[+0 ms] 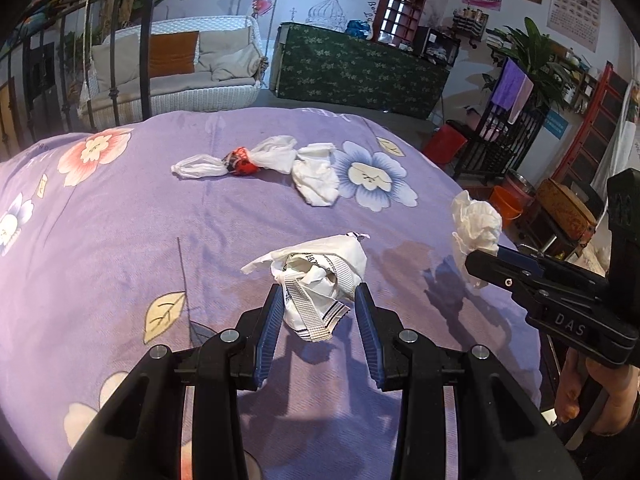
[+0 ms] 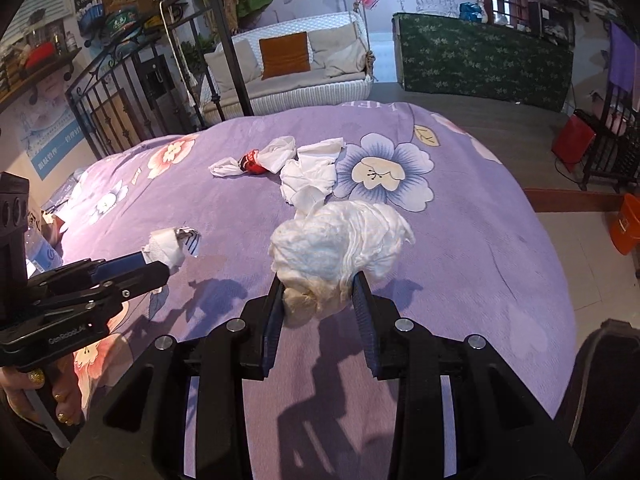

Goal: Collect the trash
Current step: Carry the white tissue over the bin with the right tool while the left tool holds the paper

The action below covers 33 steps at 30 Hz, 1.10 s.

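My left gripper (image 1: 318,302) is shut on a crumpled white printed wrapper (image 1: 320,276) just above the purple flowered bedspread (image 1: 120,248); it also shows in the right wrist view (image 2: 170,246). My right gripper (image 2: 318,292) is shut on a wad of white tissue (image 2: 336,240), held above the bed; the wad also shows in the left wrist view (image 1: 476,224). Farther back on the bed lie a flat white tissue (image 1: 316,176), a red wrapper (image 1: 242,162) and white plastic scraps (image 1: 198,166).
An iron bed frame (image 1: 116,60) stands at the far left. Beyond the bed are a white wicker swing sofa (image 1: 180,68) and a green-covered counter (image 1: 360,68). Right of the bed stand a red bin (image 1: 444,144) and orange buckets (image 2: 626,224).
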Each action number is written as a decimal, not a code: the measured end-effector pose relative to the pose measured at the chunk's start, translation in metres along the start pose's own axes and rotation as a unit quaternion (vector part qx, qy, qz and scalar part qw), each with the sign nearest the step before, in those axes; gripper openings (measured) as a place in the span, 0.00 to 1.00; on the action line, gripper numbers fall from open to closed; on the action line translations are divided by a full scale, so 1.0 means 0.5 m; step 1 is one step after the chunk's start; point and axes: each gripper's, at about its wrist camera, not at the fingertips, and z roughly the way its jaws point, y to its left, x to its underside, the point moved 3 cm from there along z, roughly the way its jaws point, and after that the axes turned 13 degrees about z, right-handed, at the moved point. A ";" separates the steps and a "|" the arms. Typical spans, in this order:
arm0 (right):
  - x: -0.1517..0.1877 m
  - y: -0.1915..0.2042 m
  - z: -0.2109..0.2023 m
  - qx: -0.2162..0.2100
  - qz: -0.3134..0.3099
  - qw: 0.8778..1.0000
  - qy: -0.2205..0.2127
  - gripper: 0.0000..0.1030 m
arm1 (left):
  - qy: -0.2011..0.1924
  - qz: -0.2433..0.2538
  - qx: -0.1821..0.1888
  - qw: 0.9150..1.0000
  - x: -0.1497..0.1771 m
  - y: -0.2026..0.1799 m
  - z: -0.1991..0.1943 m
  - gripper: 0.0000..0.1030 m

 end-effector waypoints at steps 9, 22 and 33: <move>0.054 -0.076 -0.116 0.021 0.040 0.998 -0.041 0.33 | -0.012 0.030 0.041 0.999 -0.002 -0.102 -0.018 0.35; 0.133 -0.284 -0.278 0.117 0.127 0.982 -0.080 0.33 | -0.018 0.075 0.101 0.992 -0.007 -0.236 -0.018 0.35; 0.180 -0.424 -0.341 0.186 0.195 0.959 -0.089 0.34 | -0.013 0.114 0.144 0.983 -0.003 -0.339 0.001 0.35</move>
